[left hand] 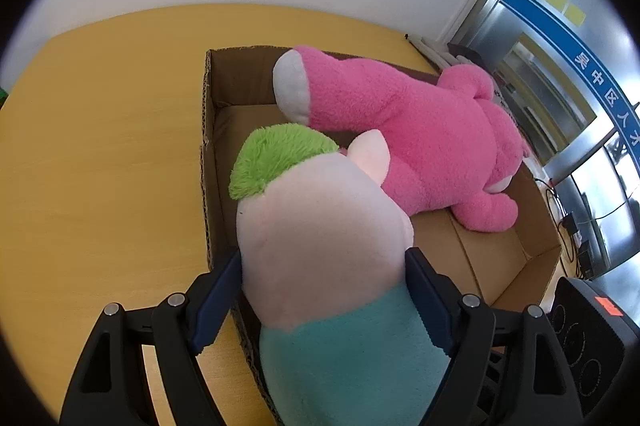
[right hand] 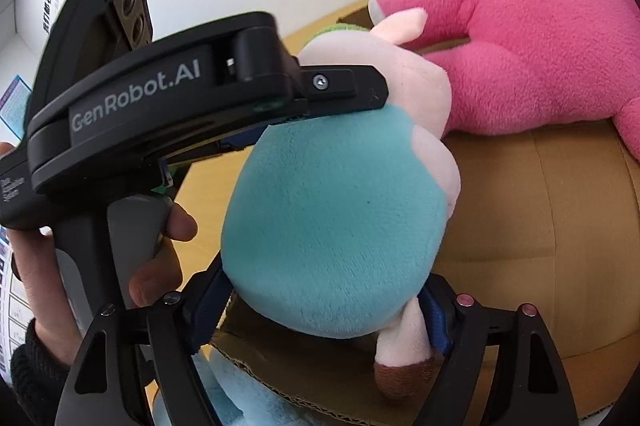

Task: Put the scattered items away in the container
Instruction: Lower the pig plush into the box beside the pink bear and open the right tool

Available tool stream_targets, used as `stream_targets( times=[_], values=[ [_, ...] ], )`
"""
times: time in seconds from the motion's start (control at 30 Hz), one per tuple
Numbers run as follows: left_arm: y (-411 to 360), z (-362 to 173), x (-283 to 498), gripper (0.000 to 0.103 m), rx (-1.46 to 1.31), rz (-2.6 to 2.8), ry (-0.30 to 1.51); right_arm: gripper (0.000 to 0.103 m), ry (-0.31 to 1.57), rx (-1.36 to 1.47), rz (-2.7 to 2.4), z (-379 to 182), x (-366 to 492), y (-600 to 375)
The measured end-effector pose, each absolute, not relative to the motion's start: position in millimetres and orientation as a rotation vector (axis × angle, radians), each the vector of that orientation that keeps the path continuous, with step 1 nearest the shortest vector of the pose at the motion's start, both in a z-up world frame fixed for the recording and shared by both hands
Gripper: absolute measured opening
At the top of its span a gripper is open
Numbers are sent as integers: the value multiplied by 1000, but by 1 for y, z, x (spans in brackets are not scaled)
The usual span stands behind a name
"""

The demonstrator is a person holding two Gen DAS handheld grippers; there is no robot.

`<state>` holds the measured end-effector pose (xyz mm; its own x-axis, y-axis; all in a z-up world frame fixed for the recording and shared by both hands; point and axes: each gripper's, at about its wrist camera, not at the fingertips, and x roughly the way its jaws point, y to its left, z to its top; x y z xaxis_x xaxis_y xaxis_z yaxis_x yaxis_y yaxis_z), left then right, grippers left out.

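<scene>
A plush toy [left hand: 320, 238] with a pale pink head, green hair and a teal body hangs over the near edge of an open cardboard box [left hand: 212, 130]. My left gripper [left hand: 324, 290] is shut on its head and body. My right gripper [right hand: 320, 314] is shut on its teal lower body [right hand: 336, 218], near a brown-tipped foot [right hand: 400, 374]. The left gripper's body [right hand: 160, 94] shows in the right wrist view, held by a hand. A big pink plush bear [left hand: 420, 138] lies inside the box, also seen in the right wrist view [right hand: 520, 46].
The box stands on a yellow wooden table [left hand: 100, 146] by a white wall. A black device [left hand: 592, 338] sits at the right beyond the box. A light blue plush [right hand: 240, 390] lies under the box edge near the right gripper.
</scene>
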<state>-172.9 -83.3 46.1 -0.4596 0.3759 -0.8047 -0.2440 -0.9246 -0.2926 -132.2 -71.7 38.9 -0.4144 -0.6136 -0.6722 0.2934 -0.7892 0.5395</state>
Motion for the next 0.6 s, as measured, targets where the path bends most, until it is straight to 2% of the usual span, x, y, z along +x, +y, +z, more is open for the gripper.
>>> stream_targets(
  times=[0.13,0.27,0.4,0.5,0.6],
  values=[
    [-87,56,-167,81,-1339,2423,-206,87,-494,1237,-2204,51,-120,-60],
    [-85,90,-160,80,-1194,2487,-198,93,-501,1128,-2242,81,-104,-43],
    [-76,113,-152,80,-1141,2540,-156,94,-546,1031,-2245,110,-93,-22],
    [-64,110,-150,80,-1168,2529,-99,95,-601,962,-2235,125,-74,-2],
    [-49,79,-155,80,-1331,2521,19,95,-636,892,-2226,144,-62,19]
  ],
)
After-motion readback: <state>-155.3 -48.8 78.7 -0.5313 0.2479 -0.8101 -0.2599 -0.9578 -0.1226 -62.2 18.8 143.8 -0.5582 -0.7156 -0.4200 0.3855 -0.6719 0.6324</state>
